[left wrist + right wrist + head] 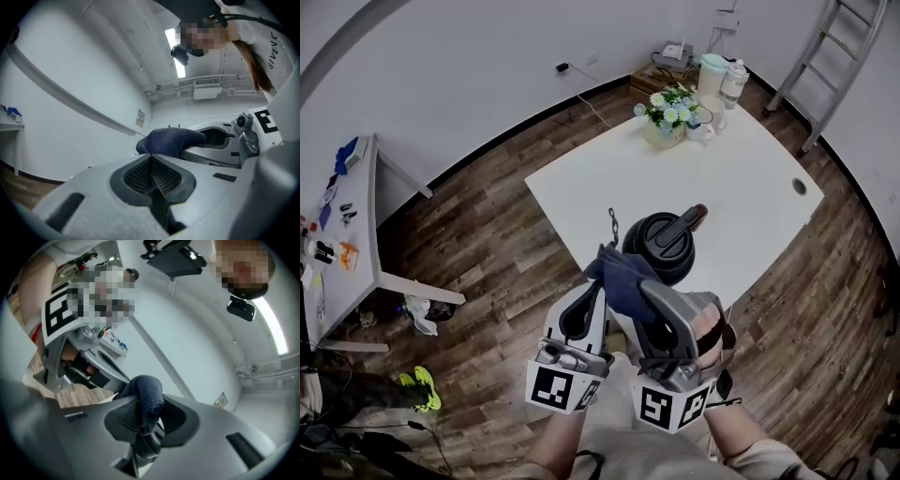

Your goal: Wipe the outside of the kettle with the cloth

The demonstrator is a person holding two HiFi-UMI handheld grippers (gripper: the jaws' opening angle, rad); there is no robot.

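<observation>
A black kettle [666, 242] with a black handle stands near the front edge of the white table [750, 178]. Just in front of it, over the table edge, I hold a dark blue cloth [623, 274] between both grippers. My right gripper [645, 287] is shut on a fold of the cloth [148, 397], which bulges out above the jaws [147, 422]. The left gripper [602, 272] has its jaws together [151, 157] at the cloth's other end [171, 139]. Both gripper views look up at the wall and ceiling, so neither shows the kettle.
At the table's far end stand a flower pot [667, 117], a pale jug [711, 73] and a bottle [732, 82]. A small metal object [614, 225] lies left of the kettle. A side table [342, 234] is at the left, a ladder [825, 56] at the back right.
</observation>
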